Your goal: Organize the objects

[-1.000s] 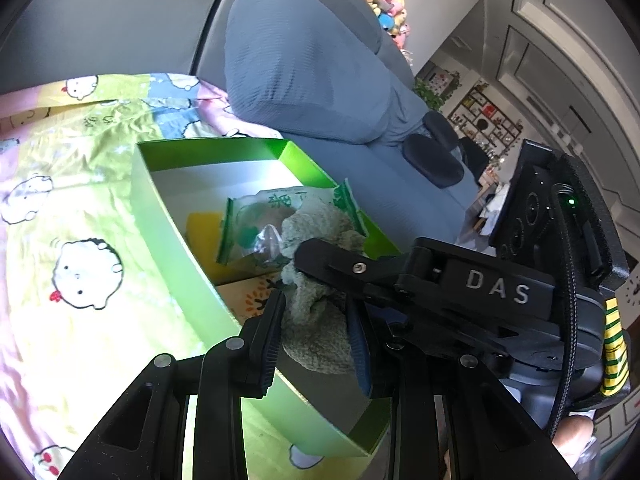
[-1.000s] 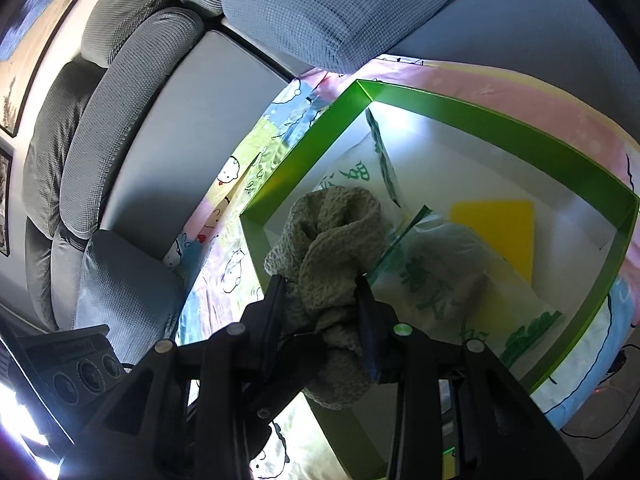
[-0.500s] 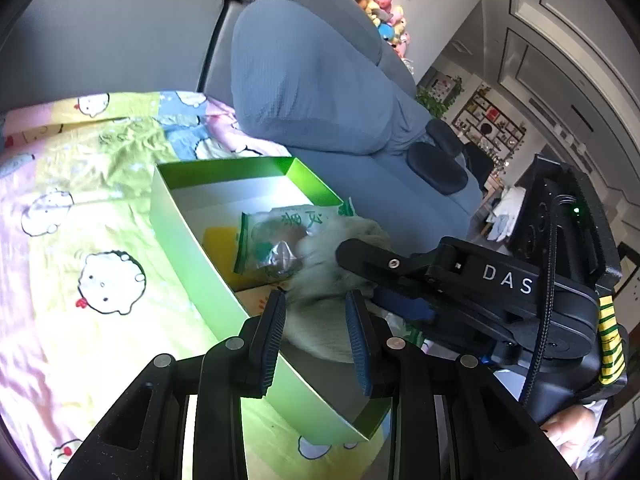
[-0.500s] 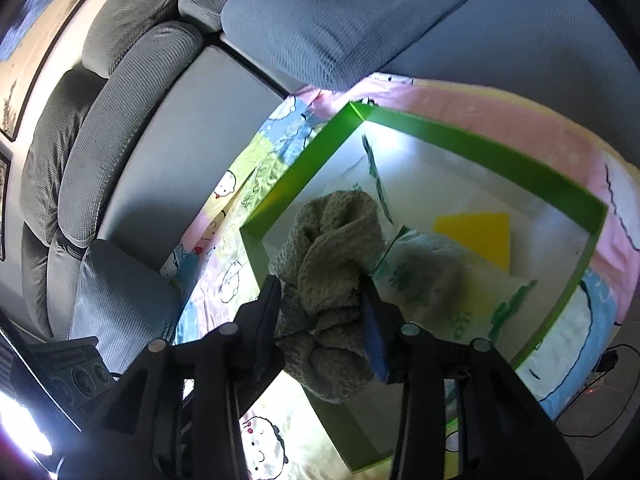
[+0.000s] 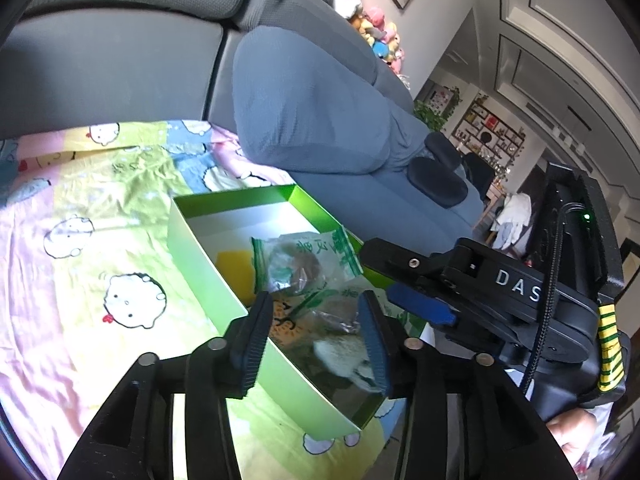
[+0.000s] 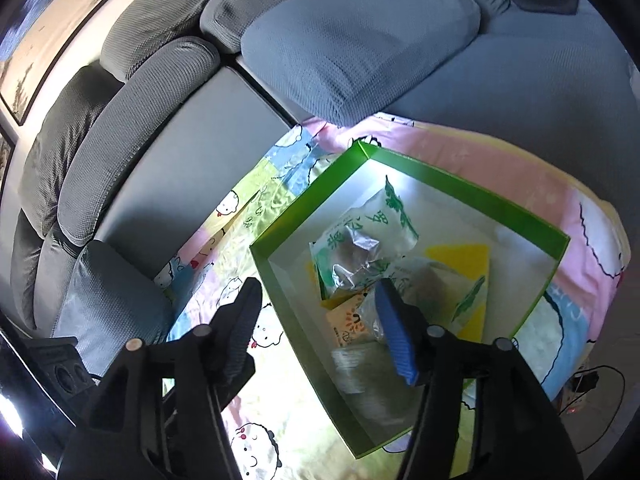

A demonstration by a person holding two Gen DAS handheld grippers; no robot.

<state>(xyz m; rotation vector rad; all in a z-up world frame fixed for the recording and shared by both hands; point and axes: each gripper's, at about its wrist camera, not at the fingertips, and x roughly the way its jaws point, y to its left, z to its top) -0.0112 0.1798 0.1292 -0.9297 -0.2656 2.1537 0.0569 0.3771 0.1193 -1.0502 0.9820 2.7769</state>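
A green box (image 5: 200, 256) (image 6: 304, 204) lies open on a cartoon-print blanket on the sofa. Inside are green-and-clear snack packets (image 5: 304, 264) (image 6: 360, 240), a yellow card (image 5: 234, 270) (image 6: 468, 256), an orange packet (image 6: 352, 324) and a grey-green knitted cloth (image 5: 346, 360) (image 6: 368, 376) blurred at the box's near end. My left gripper (image 5: 312, 340) is open above the box's near end. My right gripper (image 6: 320, 328) is open, above the box's side wall; it also shows in the left wrist view (image 5: 472, 292).
The blanket (image 5: 80, 280) (image 6: 480, 168) covers a grey sofa seat. Large grey cushions (image 5: 312, 108) (image 6: 360, 36) stand behind the box. Stuffed toys (image 5: 376, 36) sit on the sofa back. A room with shelves opens to the right.
Both grippers were shut on the knitted cloth over the box. Both have opened and drawn back, and the cloth has dropped into the box's near end.
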